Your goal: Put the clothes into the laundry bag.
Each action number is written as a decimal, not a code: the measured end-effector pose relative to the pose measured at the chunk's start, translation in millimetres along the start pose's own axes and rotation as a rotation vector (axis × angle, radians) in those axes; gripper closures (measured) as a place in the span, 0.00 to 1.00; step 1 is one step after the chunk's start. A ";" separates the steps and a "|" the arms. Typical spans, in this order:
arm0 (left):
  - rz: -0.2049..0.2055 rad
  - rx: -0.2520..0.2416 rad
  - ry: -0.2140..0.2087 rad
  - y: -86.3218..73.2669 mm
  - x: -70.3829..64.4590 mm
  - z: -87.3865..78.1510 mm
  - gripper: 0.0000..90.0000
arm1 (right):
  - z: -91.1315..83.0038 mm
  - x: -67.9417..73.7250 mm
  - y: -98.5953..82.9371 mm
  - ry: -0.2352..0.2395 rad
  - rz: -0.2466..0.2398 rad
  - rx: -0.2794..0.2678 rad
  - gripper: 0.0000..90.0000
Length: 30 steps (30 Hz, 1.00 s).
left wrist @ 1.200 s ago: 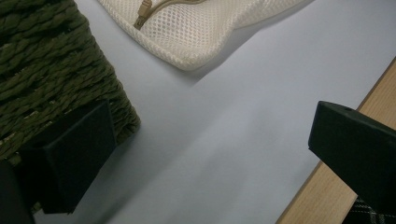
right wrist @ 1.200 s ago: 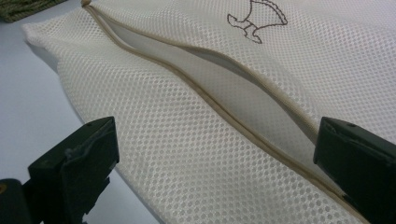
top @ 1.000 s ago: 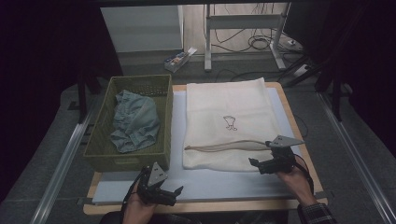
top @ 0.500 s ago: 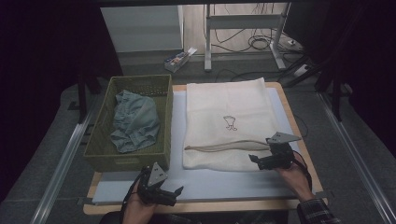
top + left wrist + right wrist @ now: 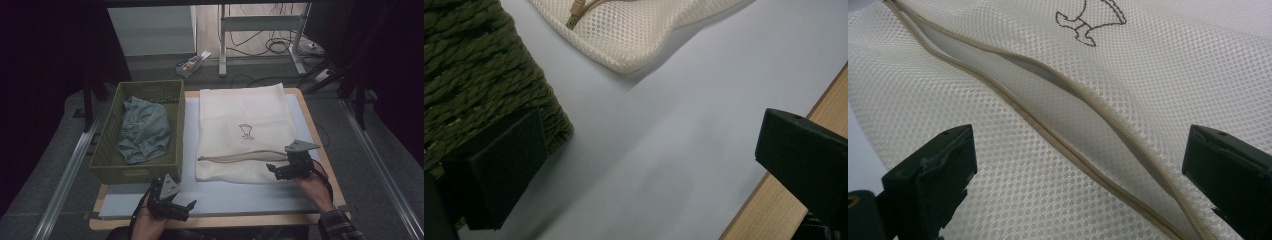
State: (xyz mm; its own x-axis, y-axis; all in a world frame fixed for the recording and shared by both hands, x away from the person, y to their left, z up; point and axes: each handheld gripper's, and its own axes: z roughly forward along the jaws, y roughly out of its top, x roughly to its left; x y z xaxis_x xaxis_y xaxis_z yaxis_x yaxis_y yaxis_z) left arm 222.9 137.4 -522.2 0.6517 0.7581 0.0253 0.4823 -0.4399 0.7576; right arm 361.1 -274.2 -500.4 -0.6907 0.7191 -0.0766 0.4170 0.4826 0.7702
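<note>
A cream mesh laundry bag (image 5: pixel 245 130) lies flat on the pale mat, its beige zipper (image 5: pixel 235 157) partly unzipped near the front edge. The gap in the zipper (image 5: pixel 1068 120) runs diagonally between my right jaws. My right gripper (image 5: pixel 276 170) stands open just over the bag's front right part, nothing in it. A green woven basket (image 5: pixel 107 155) at the left holds a crumpled blue-green garment (image 5: pixel 145 129). My left gripper (image 5: pixel 182 209) is open near the table's front edge, beside the basket corner (image 5: pixel 479 75), with the bag's corner (image 5: pixel 624 45) ahead.
The pale mat (image 5: pixel 235 195) covers a wooden table whose edge (image 5: pixel 774 200) lies by my left jaw. Behind the table stand a small box (image 5: pixel 192 61) on the floor, desk legs and cables (image 5: pixel 277 45). Metal rails (image 5: pixel 70 170) run along both sides.
My right gripper has shifted slightly left and forward along the bag's front edge near the zipper. The left gripper has stayed where it was.
</note>
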 end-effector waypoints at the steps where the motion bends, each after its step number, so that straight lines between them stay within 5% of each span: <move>1: 0.001 0.001 0.000 0.0 0.0 0.1 0.00 | 0.6 -0.2 0.0 -0.003 0.000 -0.001 0.01; 30: 0.021 0.022 0.009 0.1 -1.4 1.6 0.00 | 22.9 -9.7 5.9 -0.074 0.054 0.032 0.00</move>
State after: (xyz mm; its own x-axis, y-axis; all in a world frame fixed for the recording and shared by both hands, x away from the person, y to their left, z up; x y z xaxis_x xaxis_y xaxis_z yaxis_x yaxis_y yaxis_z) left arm 223.0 135.5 -523.2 0.6565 0.7528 0.0473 0.4811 -0.4663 0.7424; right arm 383.8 -266.9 -509.6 -0.6219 0.7787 -0.0834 0.4718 0.4575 0.7537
